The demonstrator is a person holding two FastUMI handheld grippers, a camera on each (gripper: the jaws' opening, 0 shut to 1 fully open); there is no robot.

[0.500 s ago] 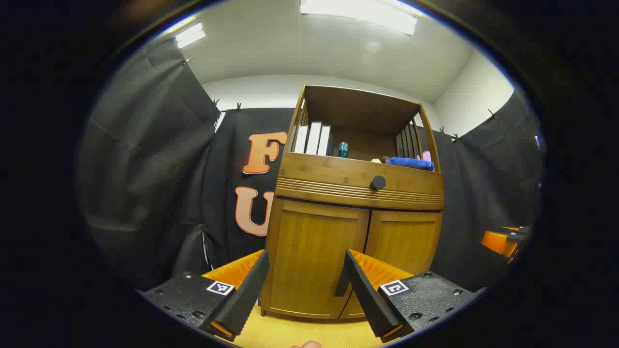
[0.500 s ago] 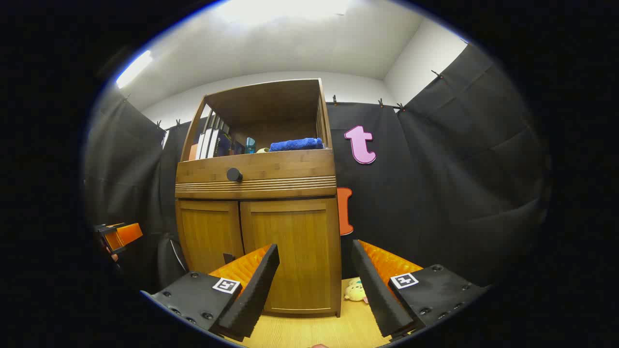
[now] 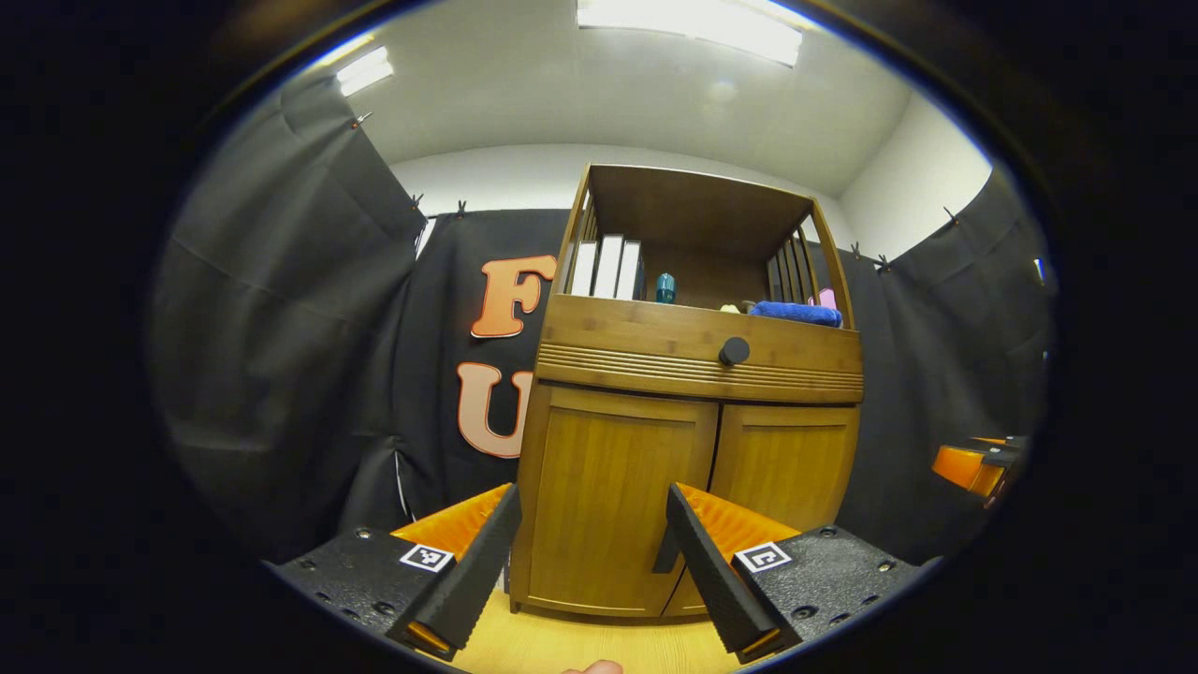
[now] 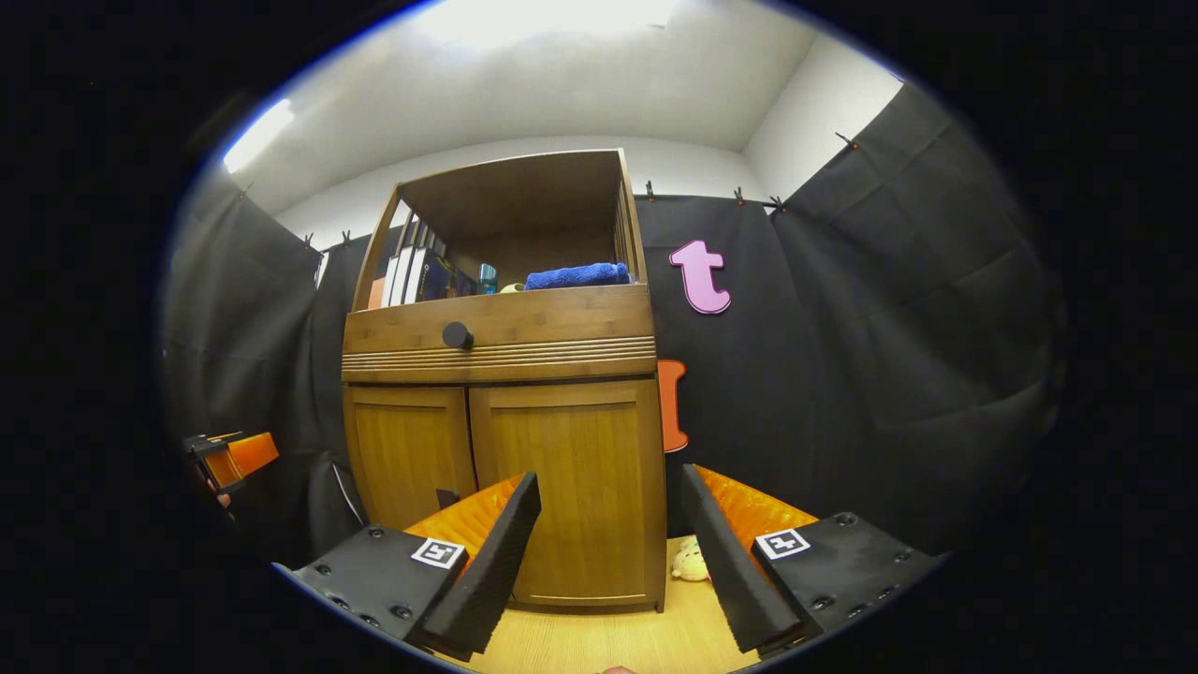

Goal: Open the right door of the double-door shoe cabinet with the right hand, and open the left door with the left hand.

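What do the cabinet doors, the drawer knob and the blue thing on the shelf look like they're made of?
Doors: probably bamboo or bamboo veneer, with fine straight grain and a warm satin sheen.
Knob: dark, round and matte; plastic or painted wood, hard to tell.
Blue thing: soft, fuzzy fabric, likely a folded towel.

From my remote station, ceiling light panels (image 3: 691,26) burn to white glare at the top of both views, lighting the booth evenly and brightly. The shoe cabinet (image 4: 501,374) stays sharp, its upper shelf sunk in soft shadow. Fisheye bending bows its straight sides, and the edges of each view fall off dark and smeared.
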